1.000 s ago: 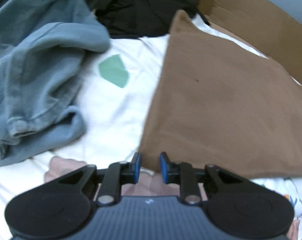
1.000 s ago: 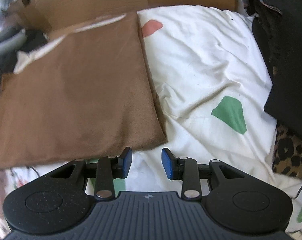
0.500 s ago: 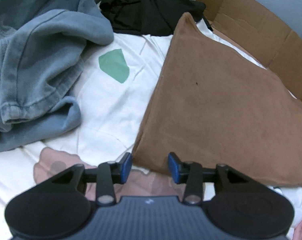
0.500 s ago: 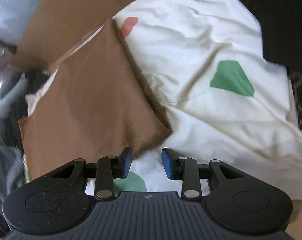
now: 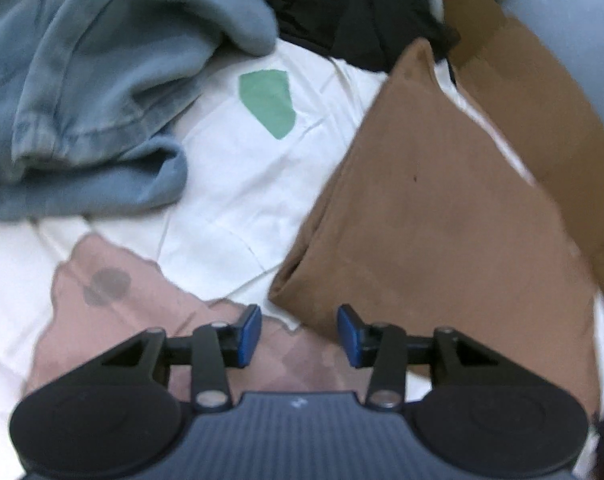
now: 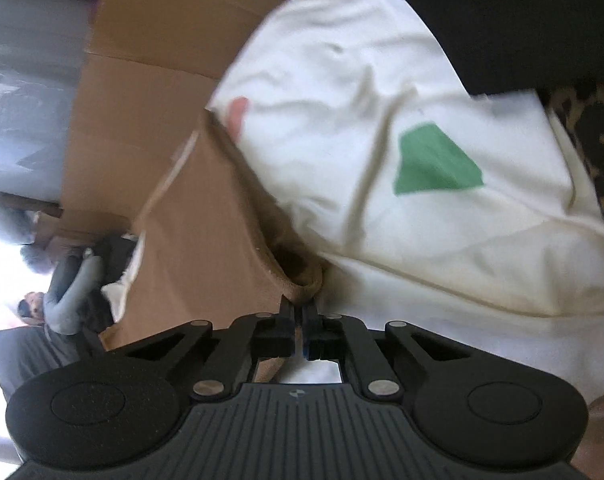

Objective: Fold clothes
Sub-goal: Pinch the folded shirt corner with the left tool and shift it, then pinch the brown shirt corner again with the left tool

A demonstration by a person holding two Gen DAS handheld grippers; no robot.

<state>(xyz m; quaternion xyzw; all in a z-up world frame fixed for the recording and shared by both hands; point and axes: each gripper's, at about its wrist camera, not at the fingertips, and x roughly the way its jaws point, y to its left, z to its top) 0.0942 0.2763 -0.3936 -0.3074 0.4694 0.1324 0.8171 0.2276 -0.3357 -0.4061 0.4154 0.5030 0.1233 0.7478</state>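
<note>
My right hand-held gripper [image 6: 299,312] pinches the near corner of the brown garment [image 5: 442,216], already folded flat on the white sheet [image 5: 237,184]; my left hand-held gripper [image 5: 299,334] gapes empty beside its other corner. The blue garment [image 5: 93,92] remains unfolded.

Soft daylight, blown-out white glare at one left edge, motion blur, fisheye-bent edges.

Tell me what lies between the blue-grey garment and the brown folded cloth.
In the left wrist view, only the white sheet with its green patch separates the blue-grey garment from the brown folded cloth; no other clothing lies on that stretch.
</note>
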